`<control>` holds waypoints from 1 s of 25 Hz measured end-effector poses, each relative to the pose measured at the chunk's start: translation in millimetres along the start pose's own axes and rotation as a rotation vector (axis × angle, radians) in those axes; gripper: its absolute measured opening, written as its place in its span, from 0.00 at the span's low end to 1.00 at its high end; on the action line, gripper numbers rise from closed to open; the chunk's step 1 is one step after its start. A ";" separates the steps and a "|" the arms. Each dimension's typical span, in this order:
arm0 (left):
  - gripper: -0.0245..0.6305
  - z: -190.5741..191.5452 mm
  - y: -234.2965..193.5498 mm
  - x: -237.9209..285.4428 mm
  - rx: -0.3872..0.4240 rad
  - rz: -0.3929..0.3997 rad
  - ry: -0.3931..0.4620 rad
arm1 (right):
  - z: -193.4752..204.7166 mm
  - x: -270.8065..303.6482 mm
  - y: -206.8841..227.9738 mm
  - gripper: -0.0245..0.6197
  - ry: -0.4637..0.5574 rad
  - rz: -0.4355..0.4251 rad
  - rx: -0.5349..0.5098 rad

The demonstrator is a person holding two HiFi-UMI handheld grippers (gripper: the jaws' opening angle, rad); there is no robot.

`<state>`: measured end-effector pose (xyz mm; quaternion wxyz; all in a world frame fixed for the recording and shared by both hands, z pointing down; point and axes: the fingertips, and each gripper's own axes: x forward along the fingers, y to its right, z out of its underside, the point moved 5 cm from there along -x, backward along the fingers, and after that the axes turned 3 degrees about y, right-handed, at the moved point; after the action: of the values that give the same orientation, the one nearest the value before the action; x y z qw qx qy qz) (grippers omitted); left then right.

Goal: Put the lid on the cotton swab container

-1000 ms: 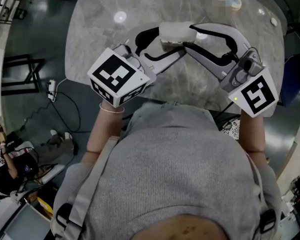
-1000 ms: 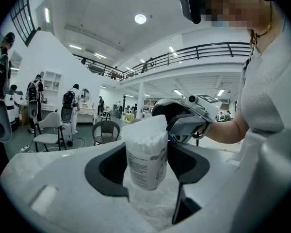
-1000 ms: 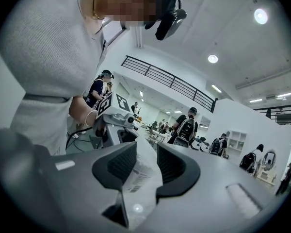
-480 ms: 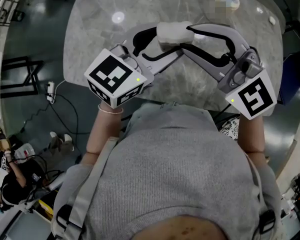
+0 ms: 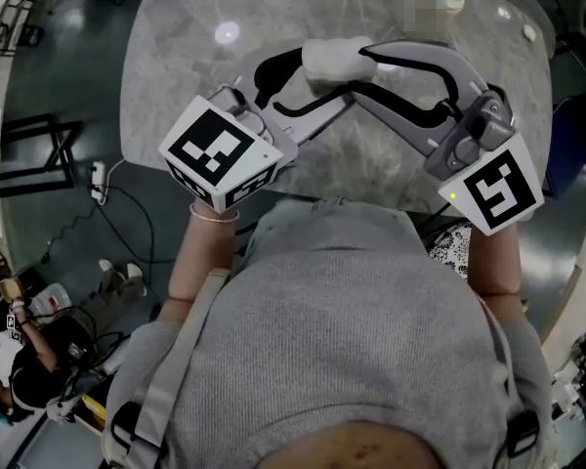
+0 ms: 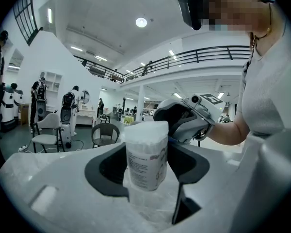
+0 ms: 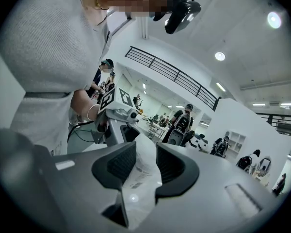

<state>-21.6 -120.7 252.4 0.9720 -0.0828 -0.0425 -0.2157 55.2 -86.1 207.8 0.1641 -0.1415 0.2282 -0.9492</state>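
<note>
Marble counter (image 5: 176, 96) spreads below, while the work happens above it, in the air before the person's chest. The cotton swab container (image 6: 145, 152) stands upright between the fingers of the left gripper (image 6: 148, 171), which are clamped wide on its labelled wall. From the opposite side the right gripper (image 7: 144, 161) meets it, its fingers closed on translucent, printed plastic that I take for the same container (a separate lid I cannot pick out in any view; the top only looks frosted white). The step in hand appears to be the capping itself, or the check just after it. The next move, as I judge it, is to hold the body steady with the left and press or turn the top squarely down with the right until it seats, without squeezing the thin wall out of round.
</note>
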 end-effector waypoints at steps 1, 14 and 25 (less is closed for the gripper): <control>0.43 0.0 0.2 -0.1 0.001 0.000 0.002 | -0.4 0.1 -0.2 0.24 -0.005 -0.002 0.001; 0.42 -3.8 3.4 0.4 0.004 0.015 0.051 | -5.2 0.7 2.3 0.24 -0.085 -0.064 0.035; 0.43 -3.5 0.0 -3.8 -0.007 0.016 0.158 | -11.3 4.5 4.1 0.25 0.058 0.018 0.134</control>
<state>-24.8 -119.7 248.5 0.9737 -0.0693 0.0360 -0.2139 48.3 -86.9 197.0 0.1753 -0.1007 0.1699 -0.9645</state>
